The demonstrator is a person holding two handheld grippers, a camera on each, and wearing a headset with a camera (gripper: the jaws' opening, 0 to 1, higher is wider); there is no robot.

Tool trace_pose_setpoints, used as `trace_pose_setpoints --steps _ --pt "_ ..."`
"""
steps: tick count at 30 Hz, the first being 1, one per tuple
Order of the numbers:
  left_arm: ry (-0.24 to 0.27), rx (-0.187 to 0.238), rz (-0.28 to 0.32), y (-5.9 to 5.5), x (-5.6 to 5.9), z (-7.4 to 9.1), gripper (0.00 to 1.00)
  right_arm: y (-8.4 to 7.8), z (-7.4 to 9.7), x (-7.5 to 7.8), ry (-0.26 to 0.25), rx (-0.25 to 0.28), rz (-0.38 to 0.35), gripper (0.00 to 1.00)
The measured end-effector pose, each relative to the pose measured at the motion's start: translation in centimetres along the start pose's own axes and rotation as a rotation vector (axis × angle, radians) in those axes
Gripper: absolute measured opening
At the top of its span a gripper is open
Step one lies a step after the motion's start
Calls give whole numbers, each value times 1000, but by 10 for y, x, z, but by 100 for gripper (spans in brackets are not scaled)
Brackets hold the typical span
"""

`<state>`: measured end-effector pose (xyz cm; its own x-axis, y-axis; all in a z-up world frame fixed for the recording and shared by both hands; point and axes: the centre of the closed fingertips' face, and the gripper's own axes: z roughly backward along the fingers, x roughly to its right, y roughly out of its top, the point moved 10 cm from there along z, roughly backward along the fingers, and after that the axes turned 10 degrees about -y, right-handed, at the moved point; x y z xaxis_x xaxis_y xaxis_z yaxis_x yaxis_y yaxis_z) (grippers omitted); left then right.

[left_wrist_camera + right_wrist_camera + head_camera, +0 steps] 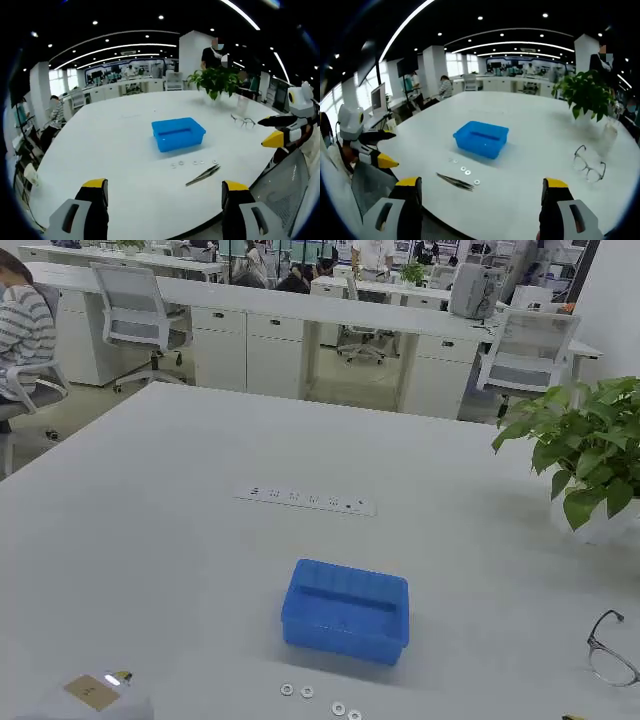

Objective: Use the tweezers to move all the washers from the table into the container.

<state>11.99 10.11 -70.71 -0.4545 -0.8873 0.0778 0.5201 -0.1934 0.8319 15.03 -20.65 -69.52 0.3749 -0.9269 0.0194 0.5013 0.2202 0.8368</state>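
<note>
Picking up the tweezers (202,175) looks like the riskiest part. They lie flat on the table (150,540), on the person's side of the container (345,610) and just beyond the short row of washers (192,163) in front of it. A wide jaw coming down on such a thin, low tool could skid it sideways into the washers and scatter them, perhaps off the near table edge. Gripping the tweezers across their springy arms could pinch them closed, or leave the tips pointing the wrong way. The washers are flat and small, so a tilted tweezer tip may flick one away from the container instead of lifting it. The glasses (587,167), well to the right of the container, are out of the working line and at little risk.

Both tools are held back from the container, past the table's near edge, and both point toward it. The left gripper (164,186) has its jaws spread wide and empty. The right gripper (481,184) has its jaws released and empty too. In the left gripper view the right gripper hangs off to the container's right, level and clear of the table. In my judgement nothing has been grasped and every washer visible is outside the container
</note>
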Motion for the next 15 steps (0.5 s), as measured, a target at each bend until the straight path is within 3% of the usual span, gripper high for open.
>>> trace_pose_setpoints --steps 15 --pt "-26 -13 -26 1 3 -3 96 0 -2 -1 8 -9 -7 98"
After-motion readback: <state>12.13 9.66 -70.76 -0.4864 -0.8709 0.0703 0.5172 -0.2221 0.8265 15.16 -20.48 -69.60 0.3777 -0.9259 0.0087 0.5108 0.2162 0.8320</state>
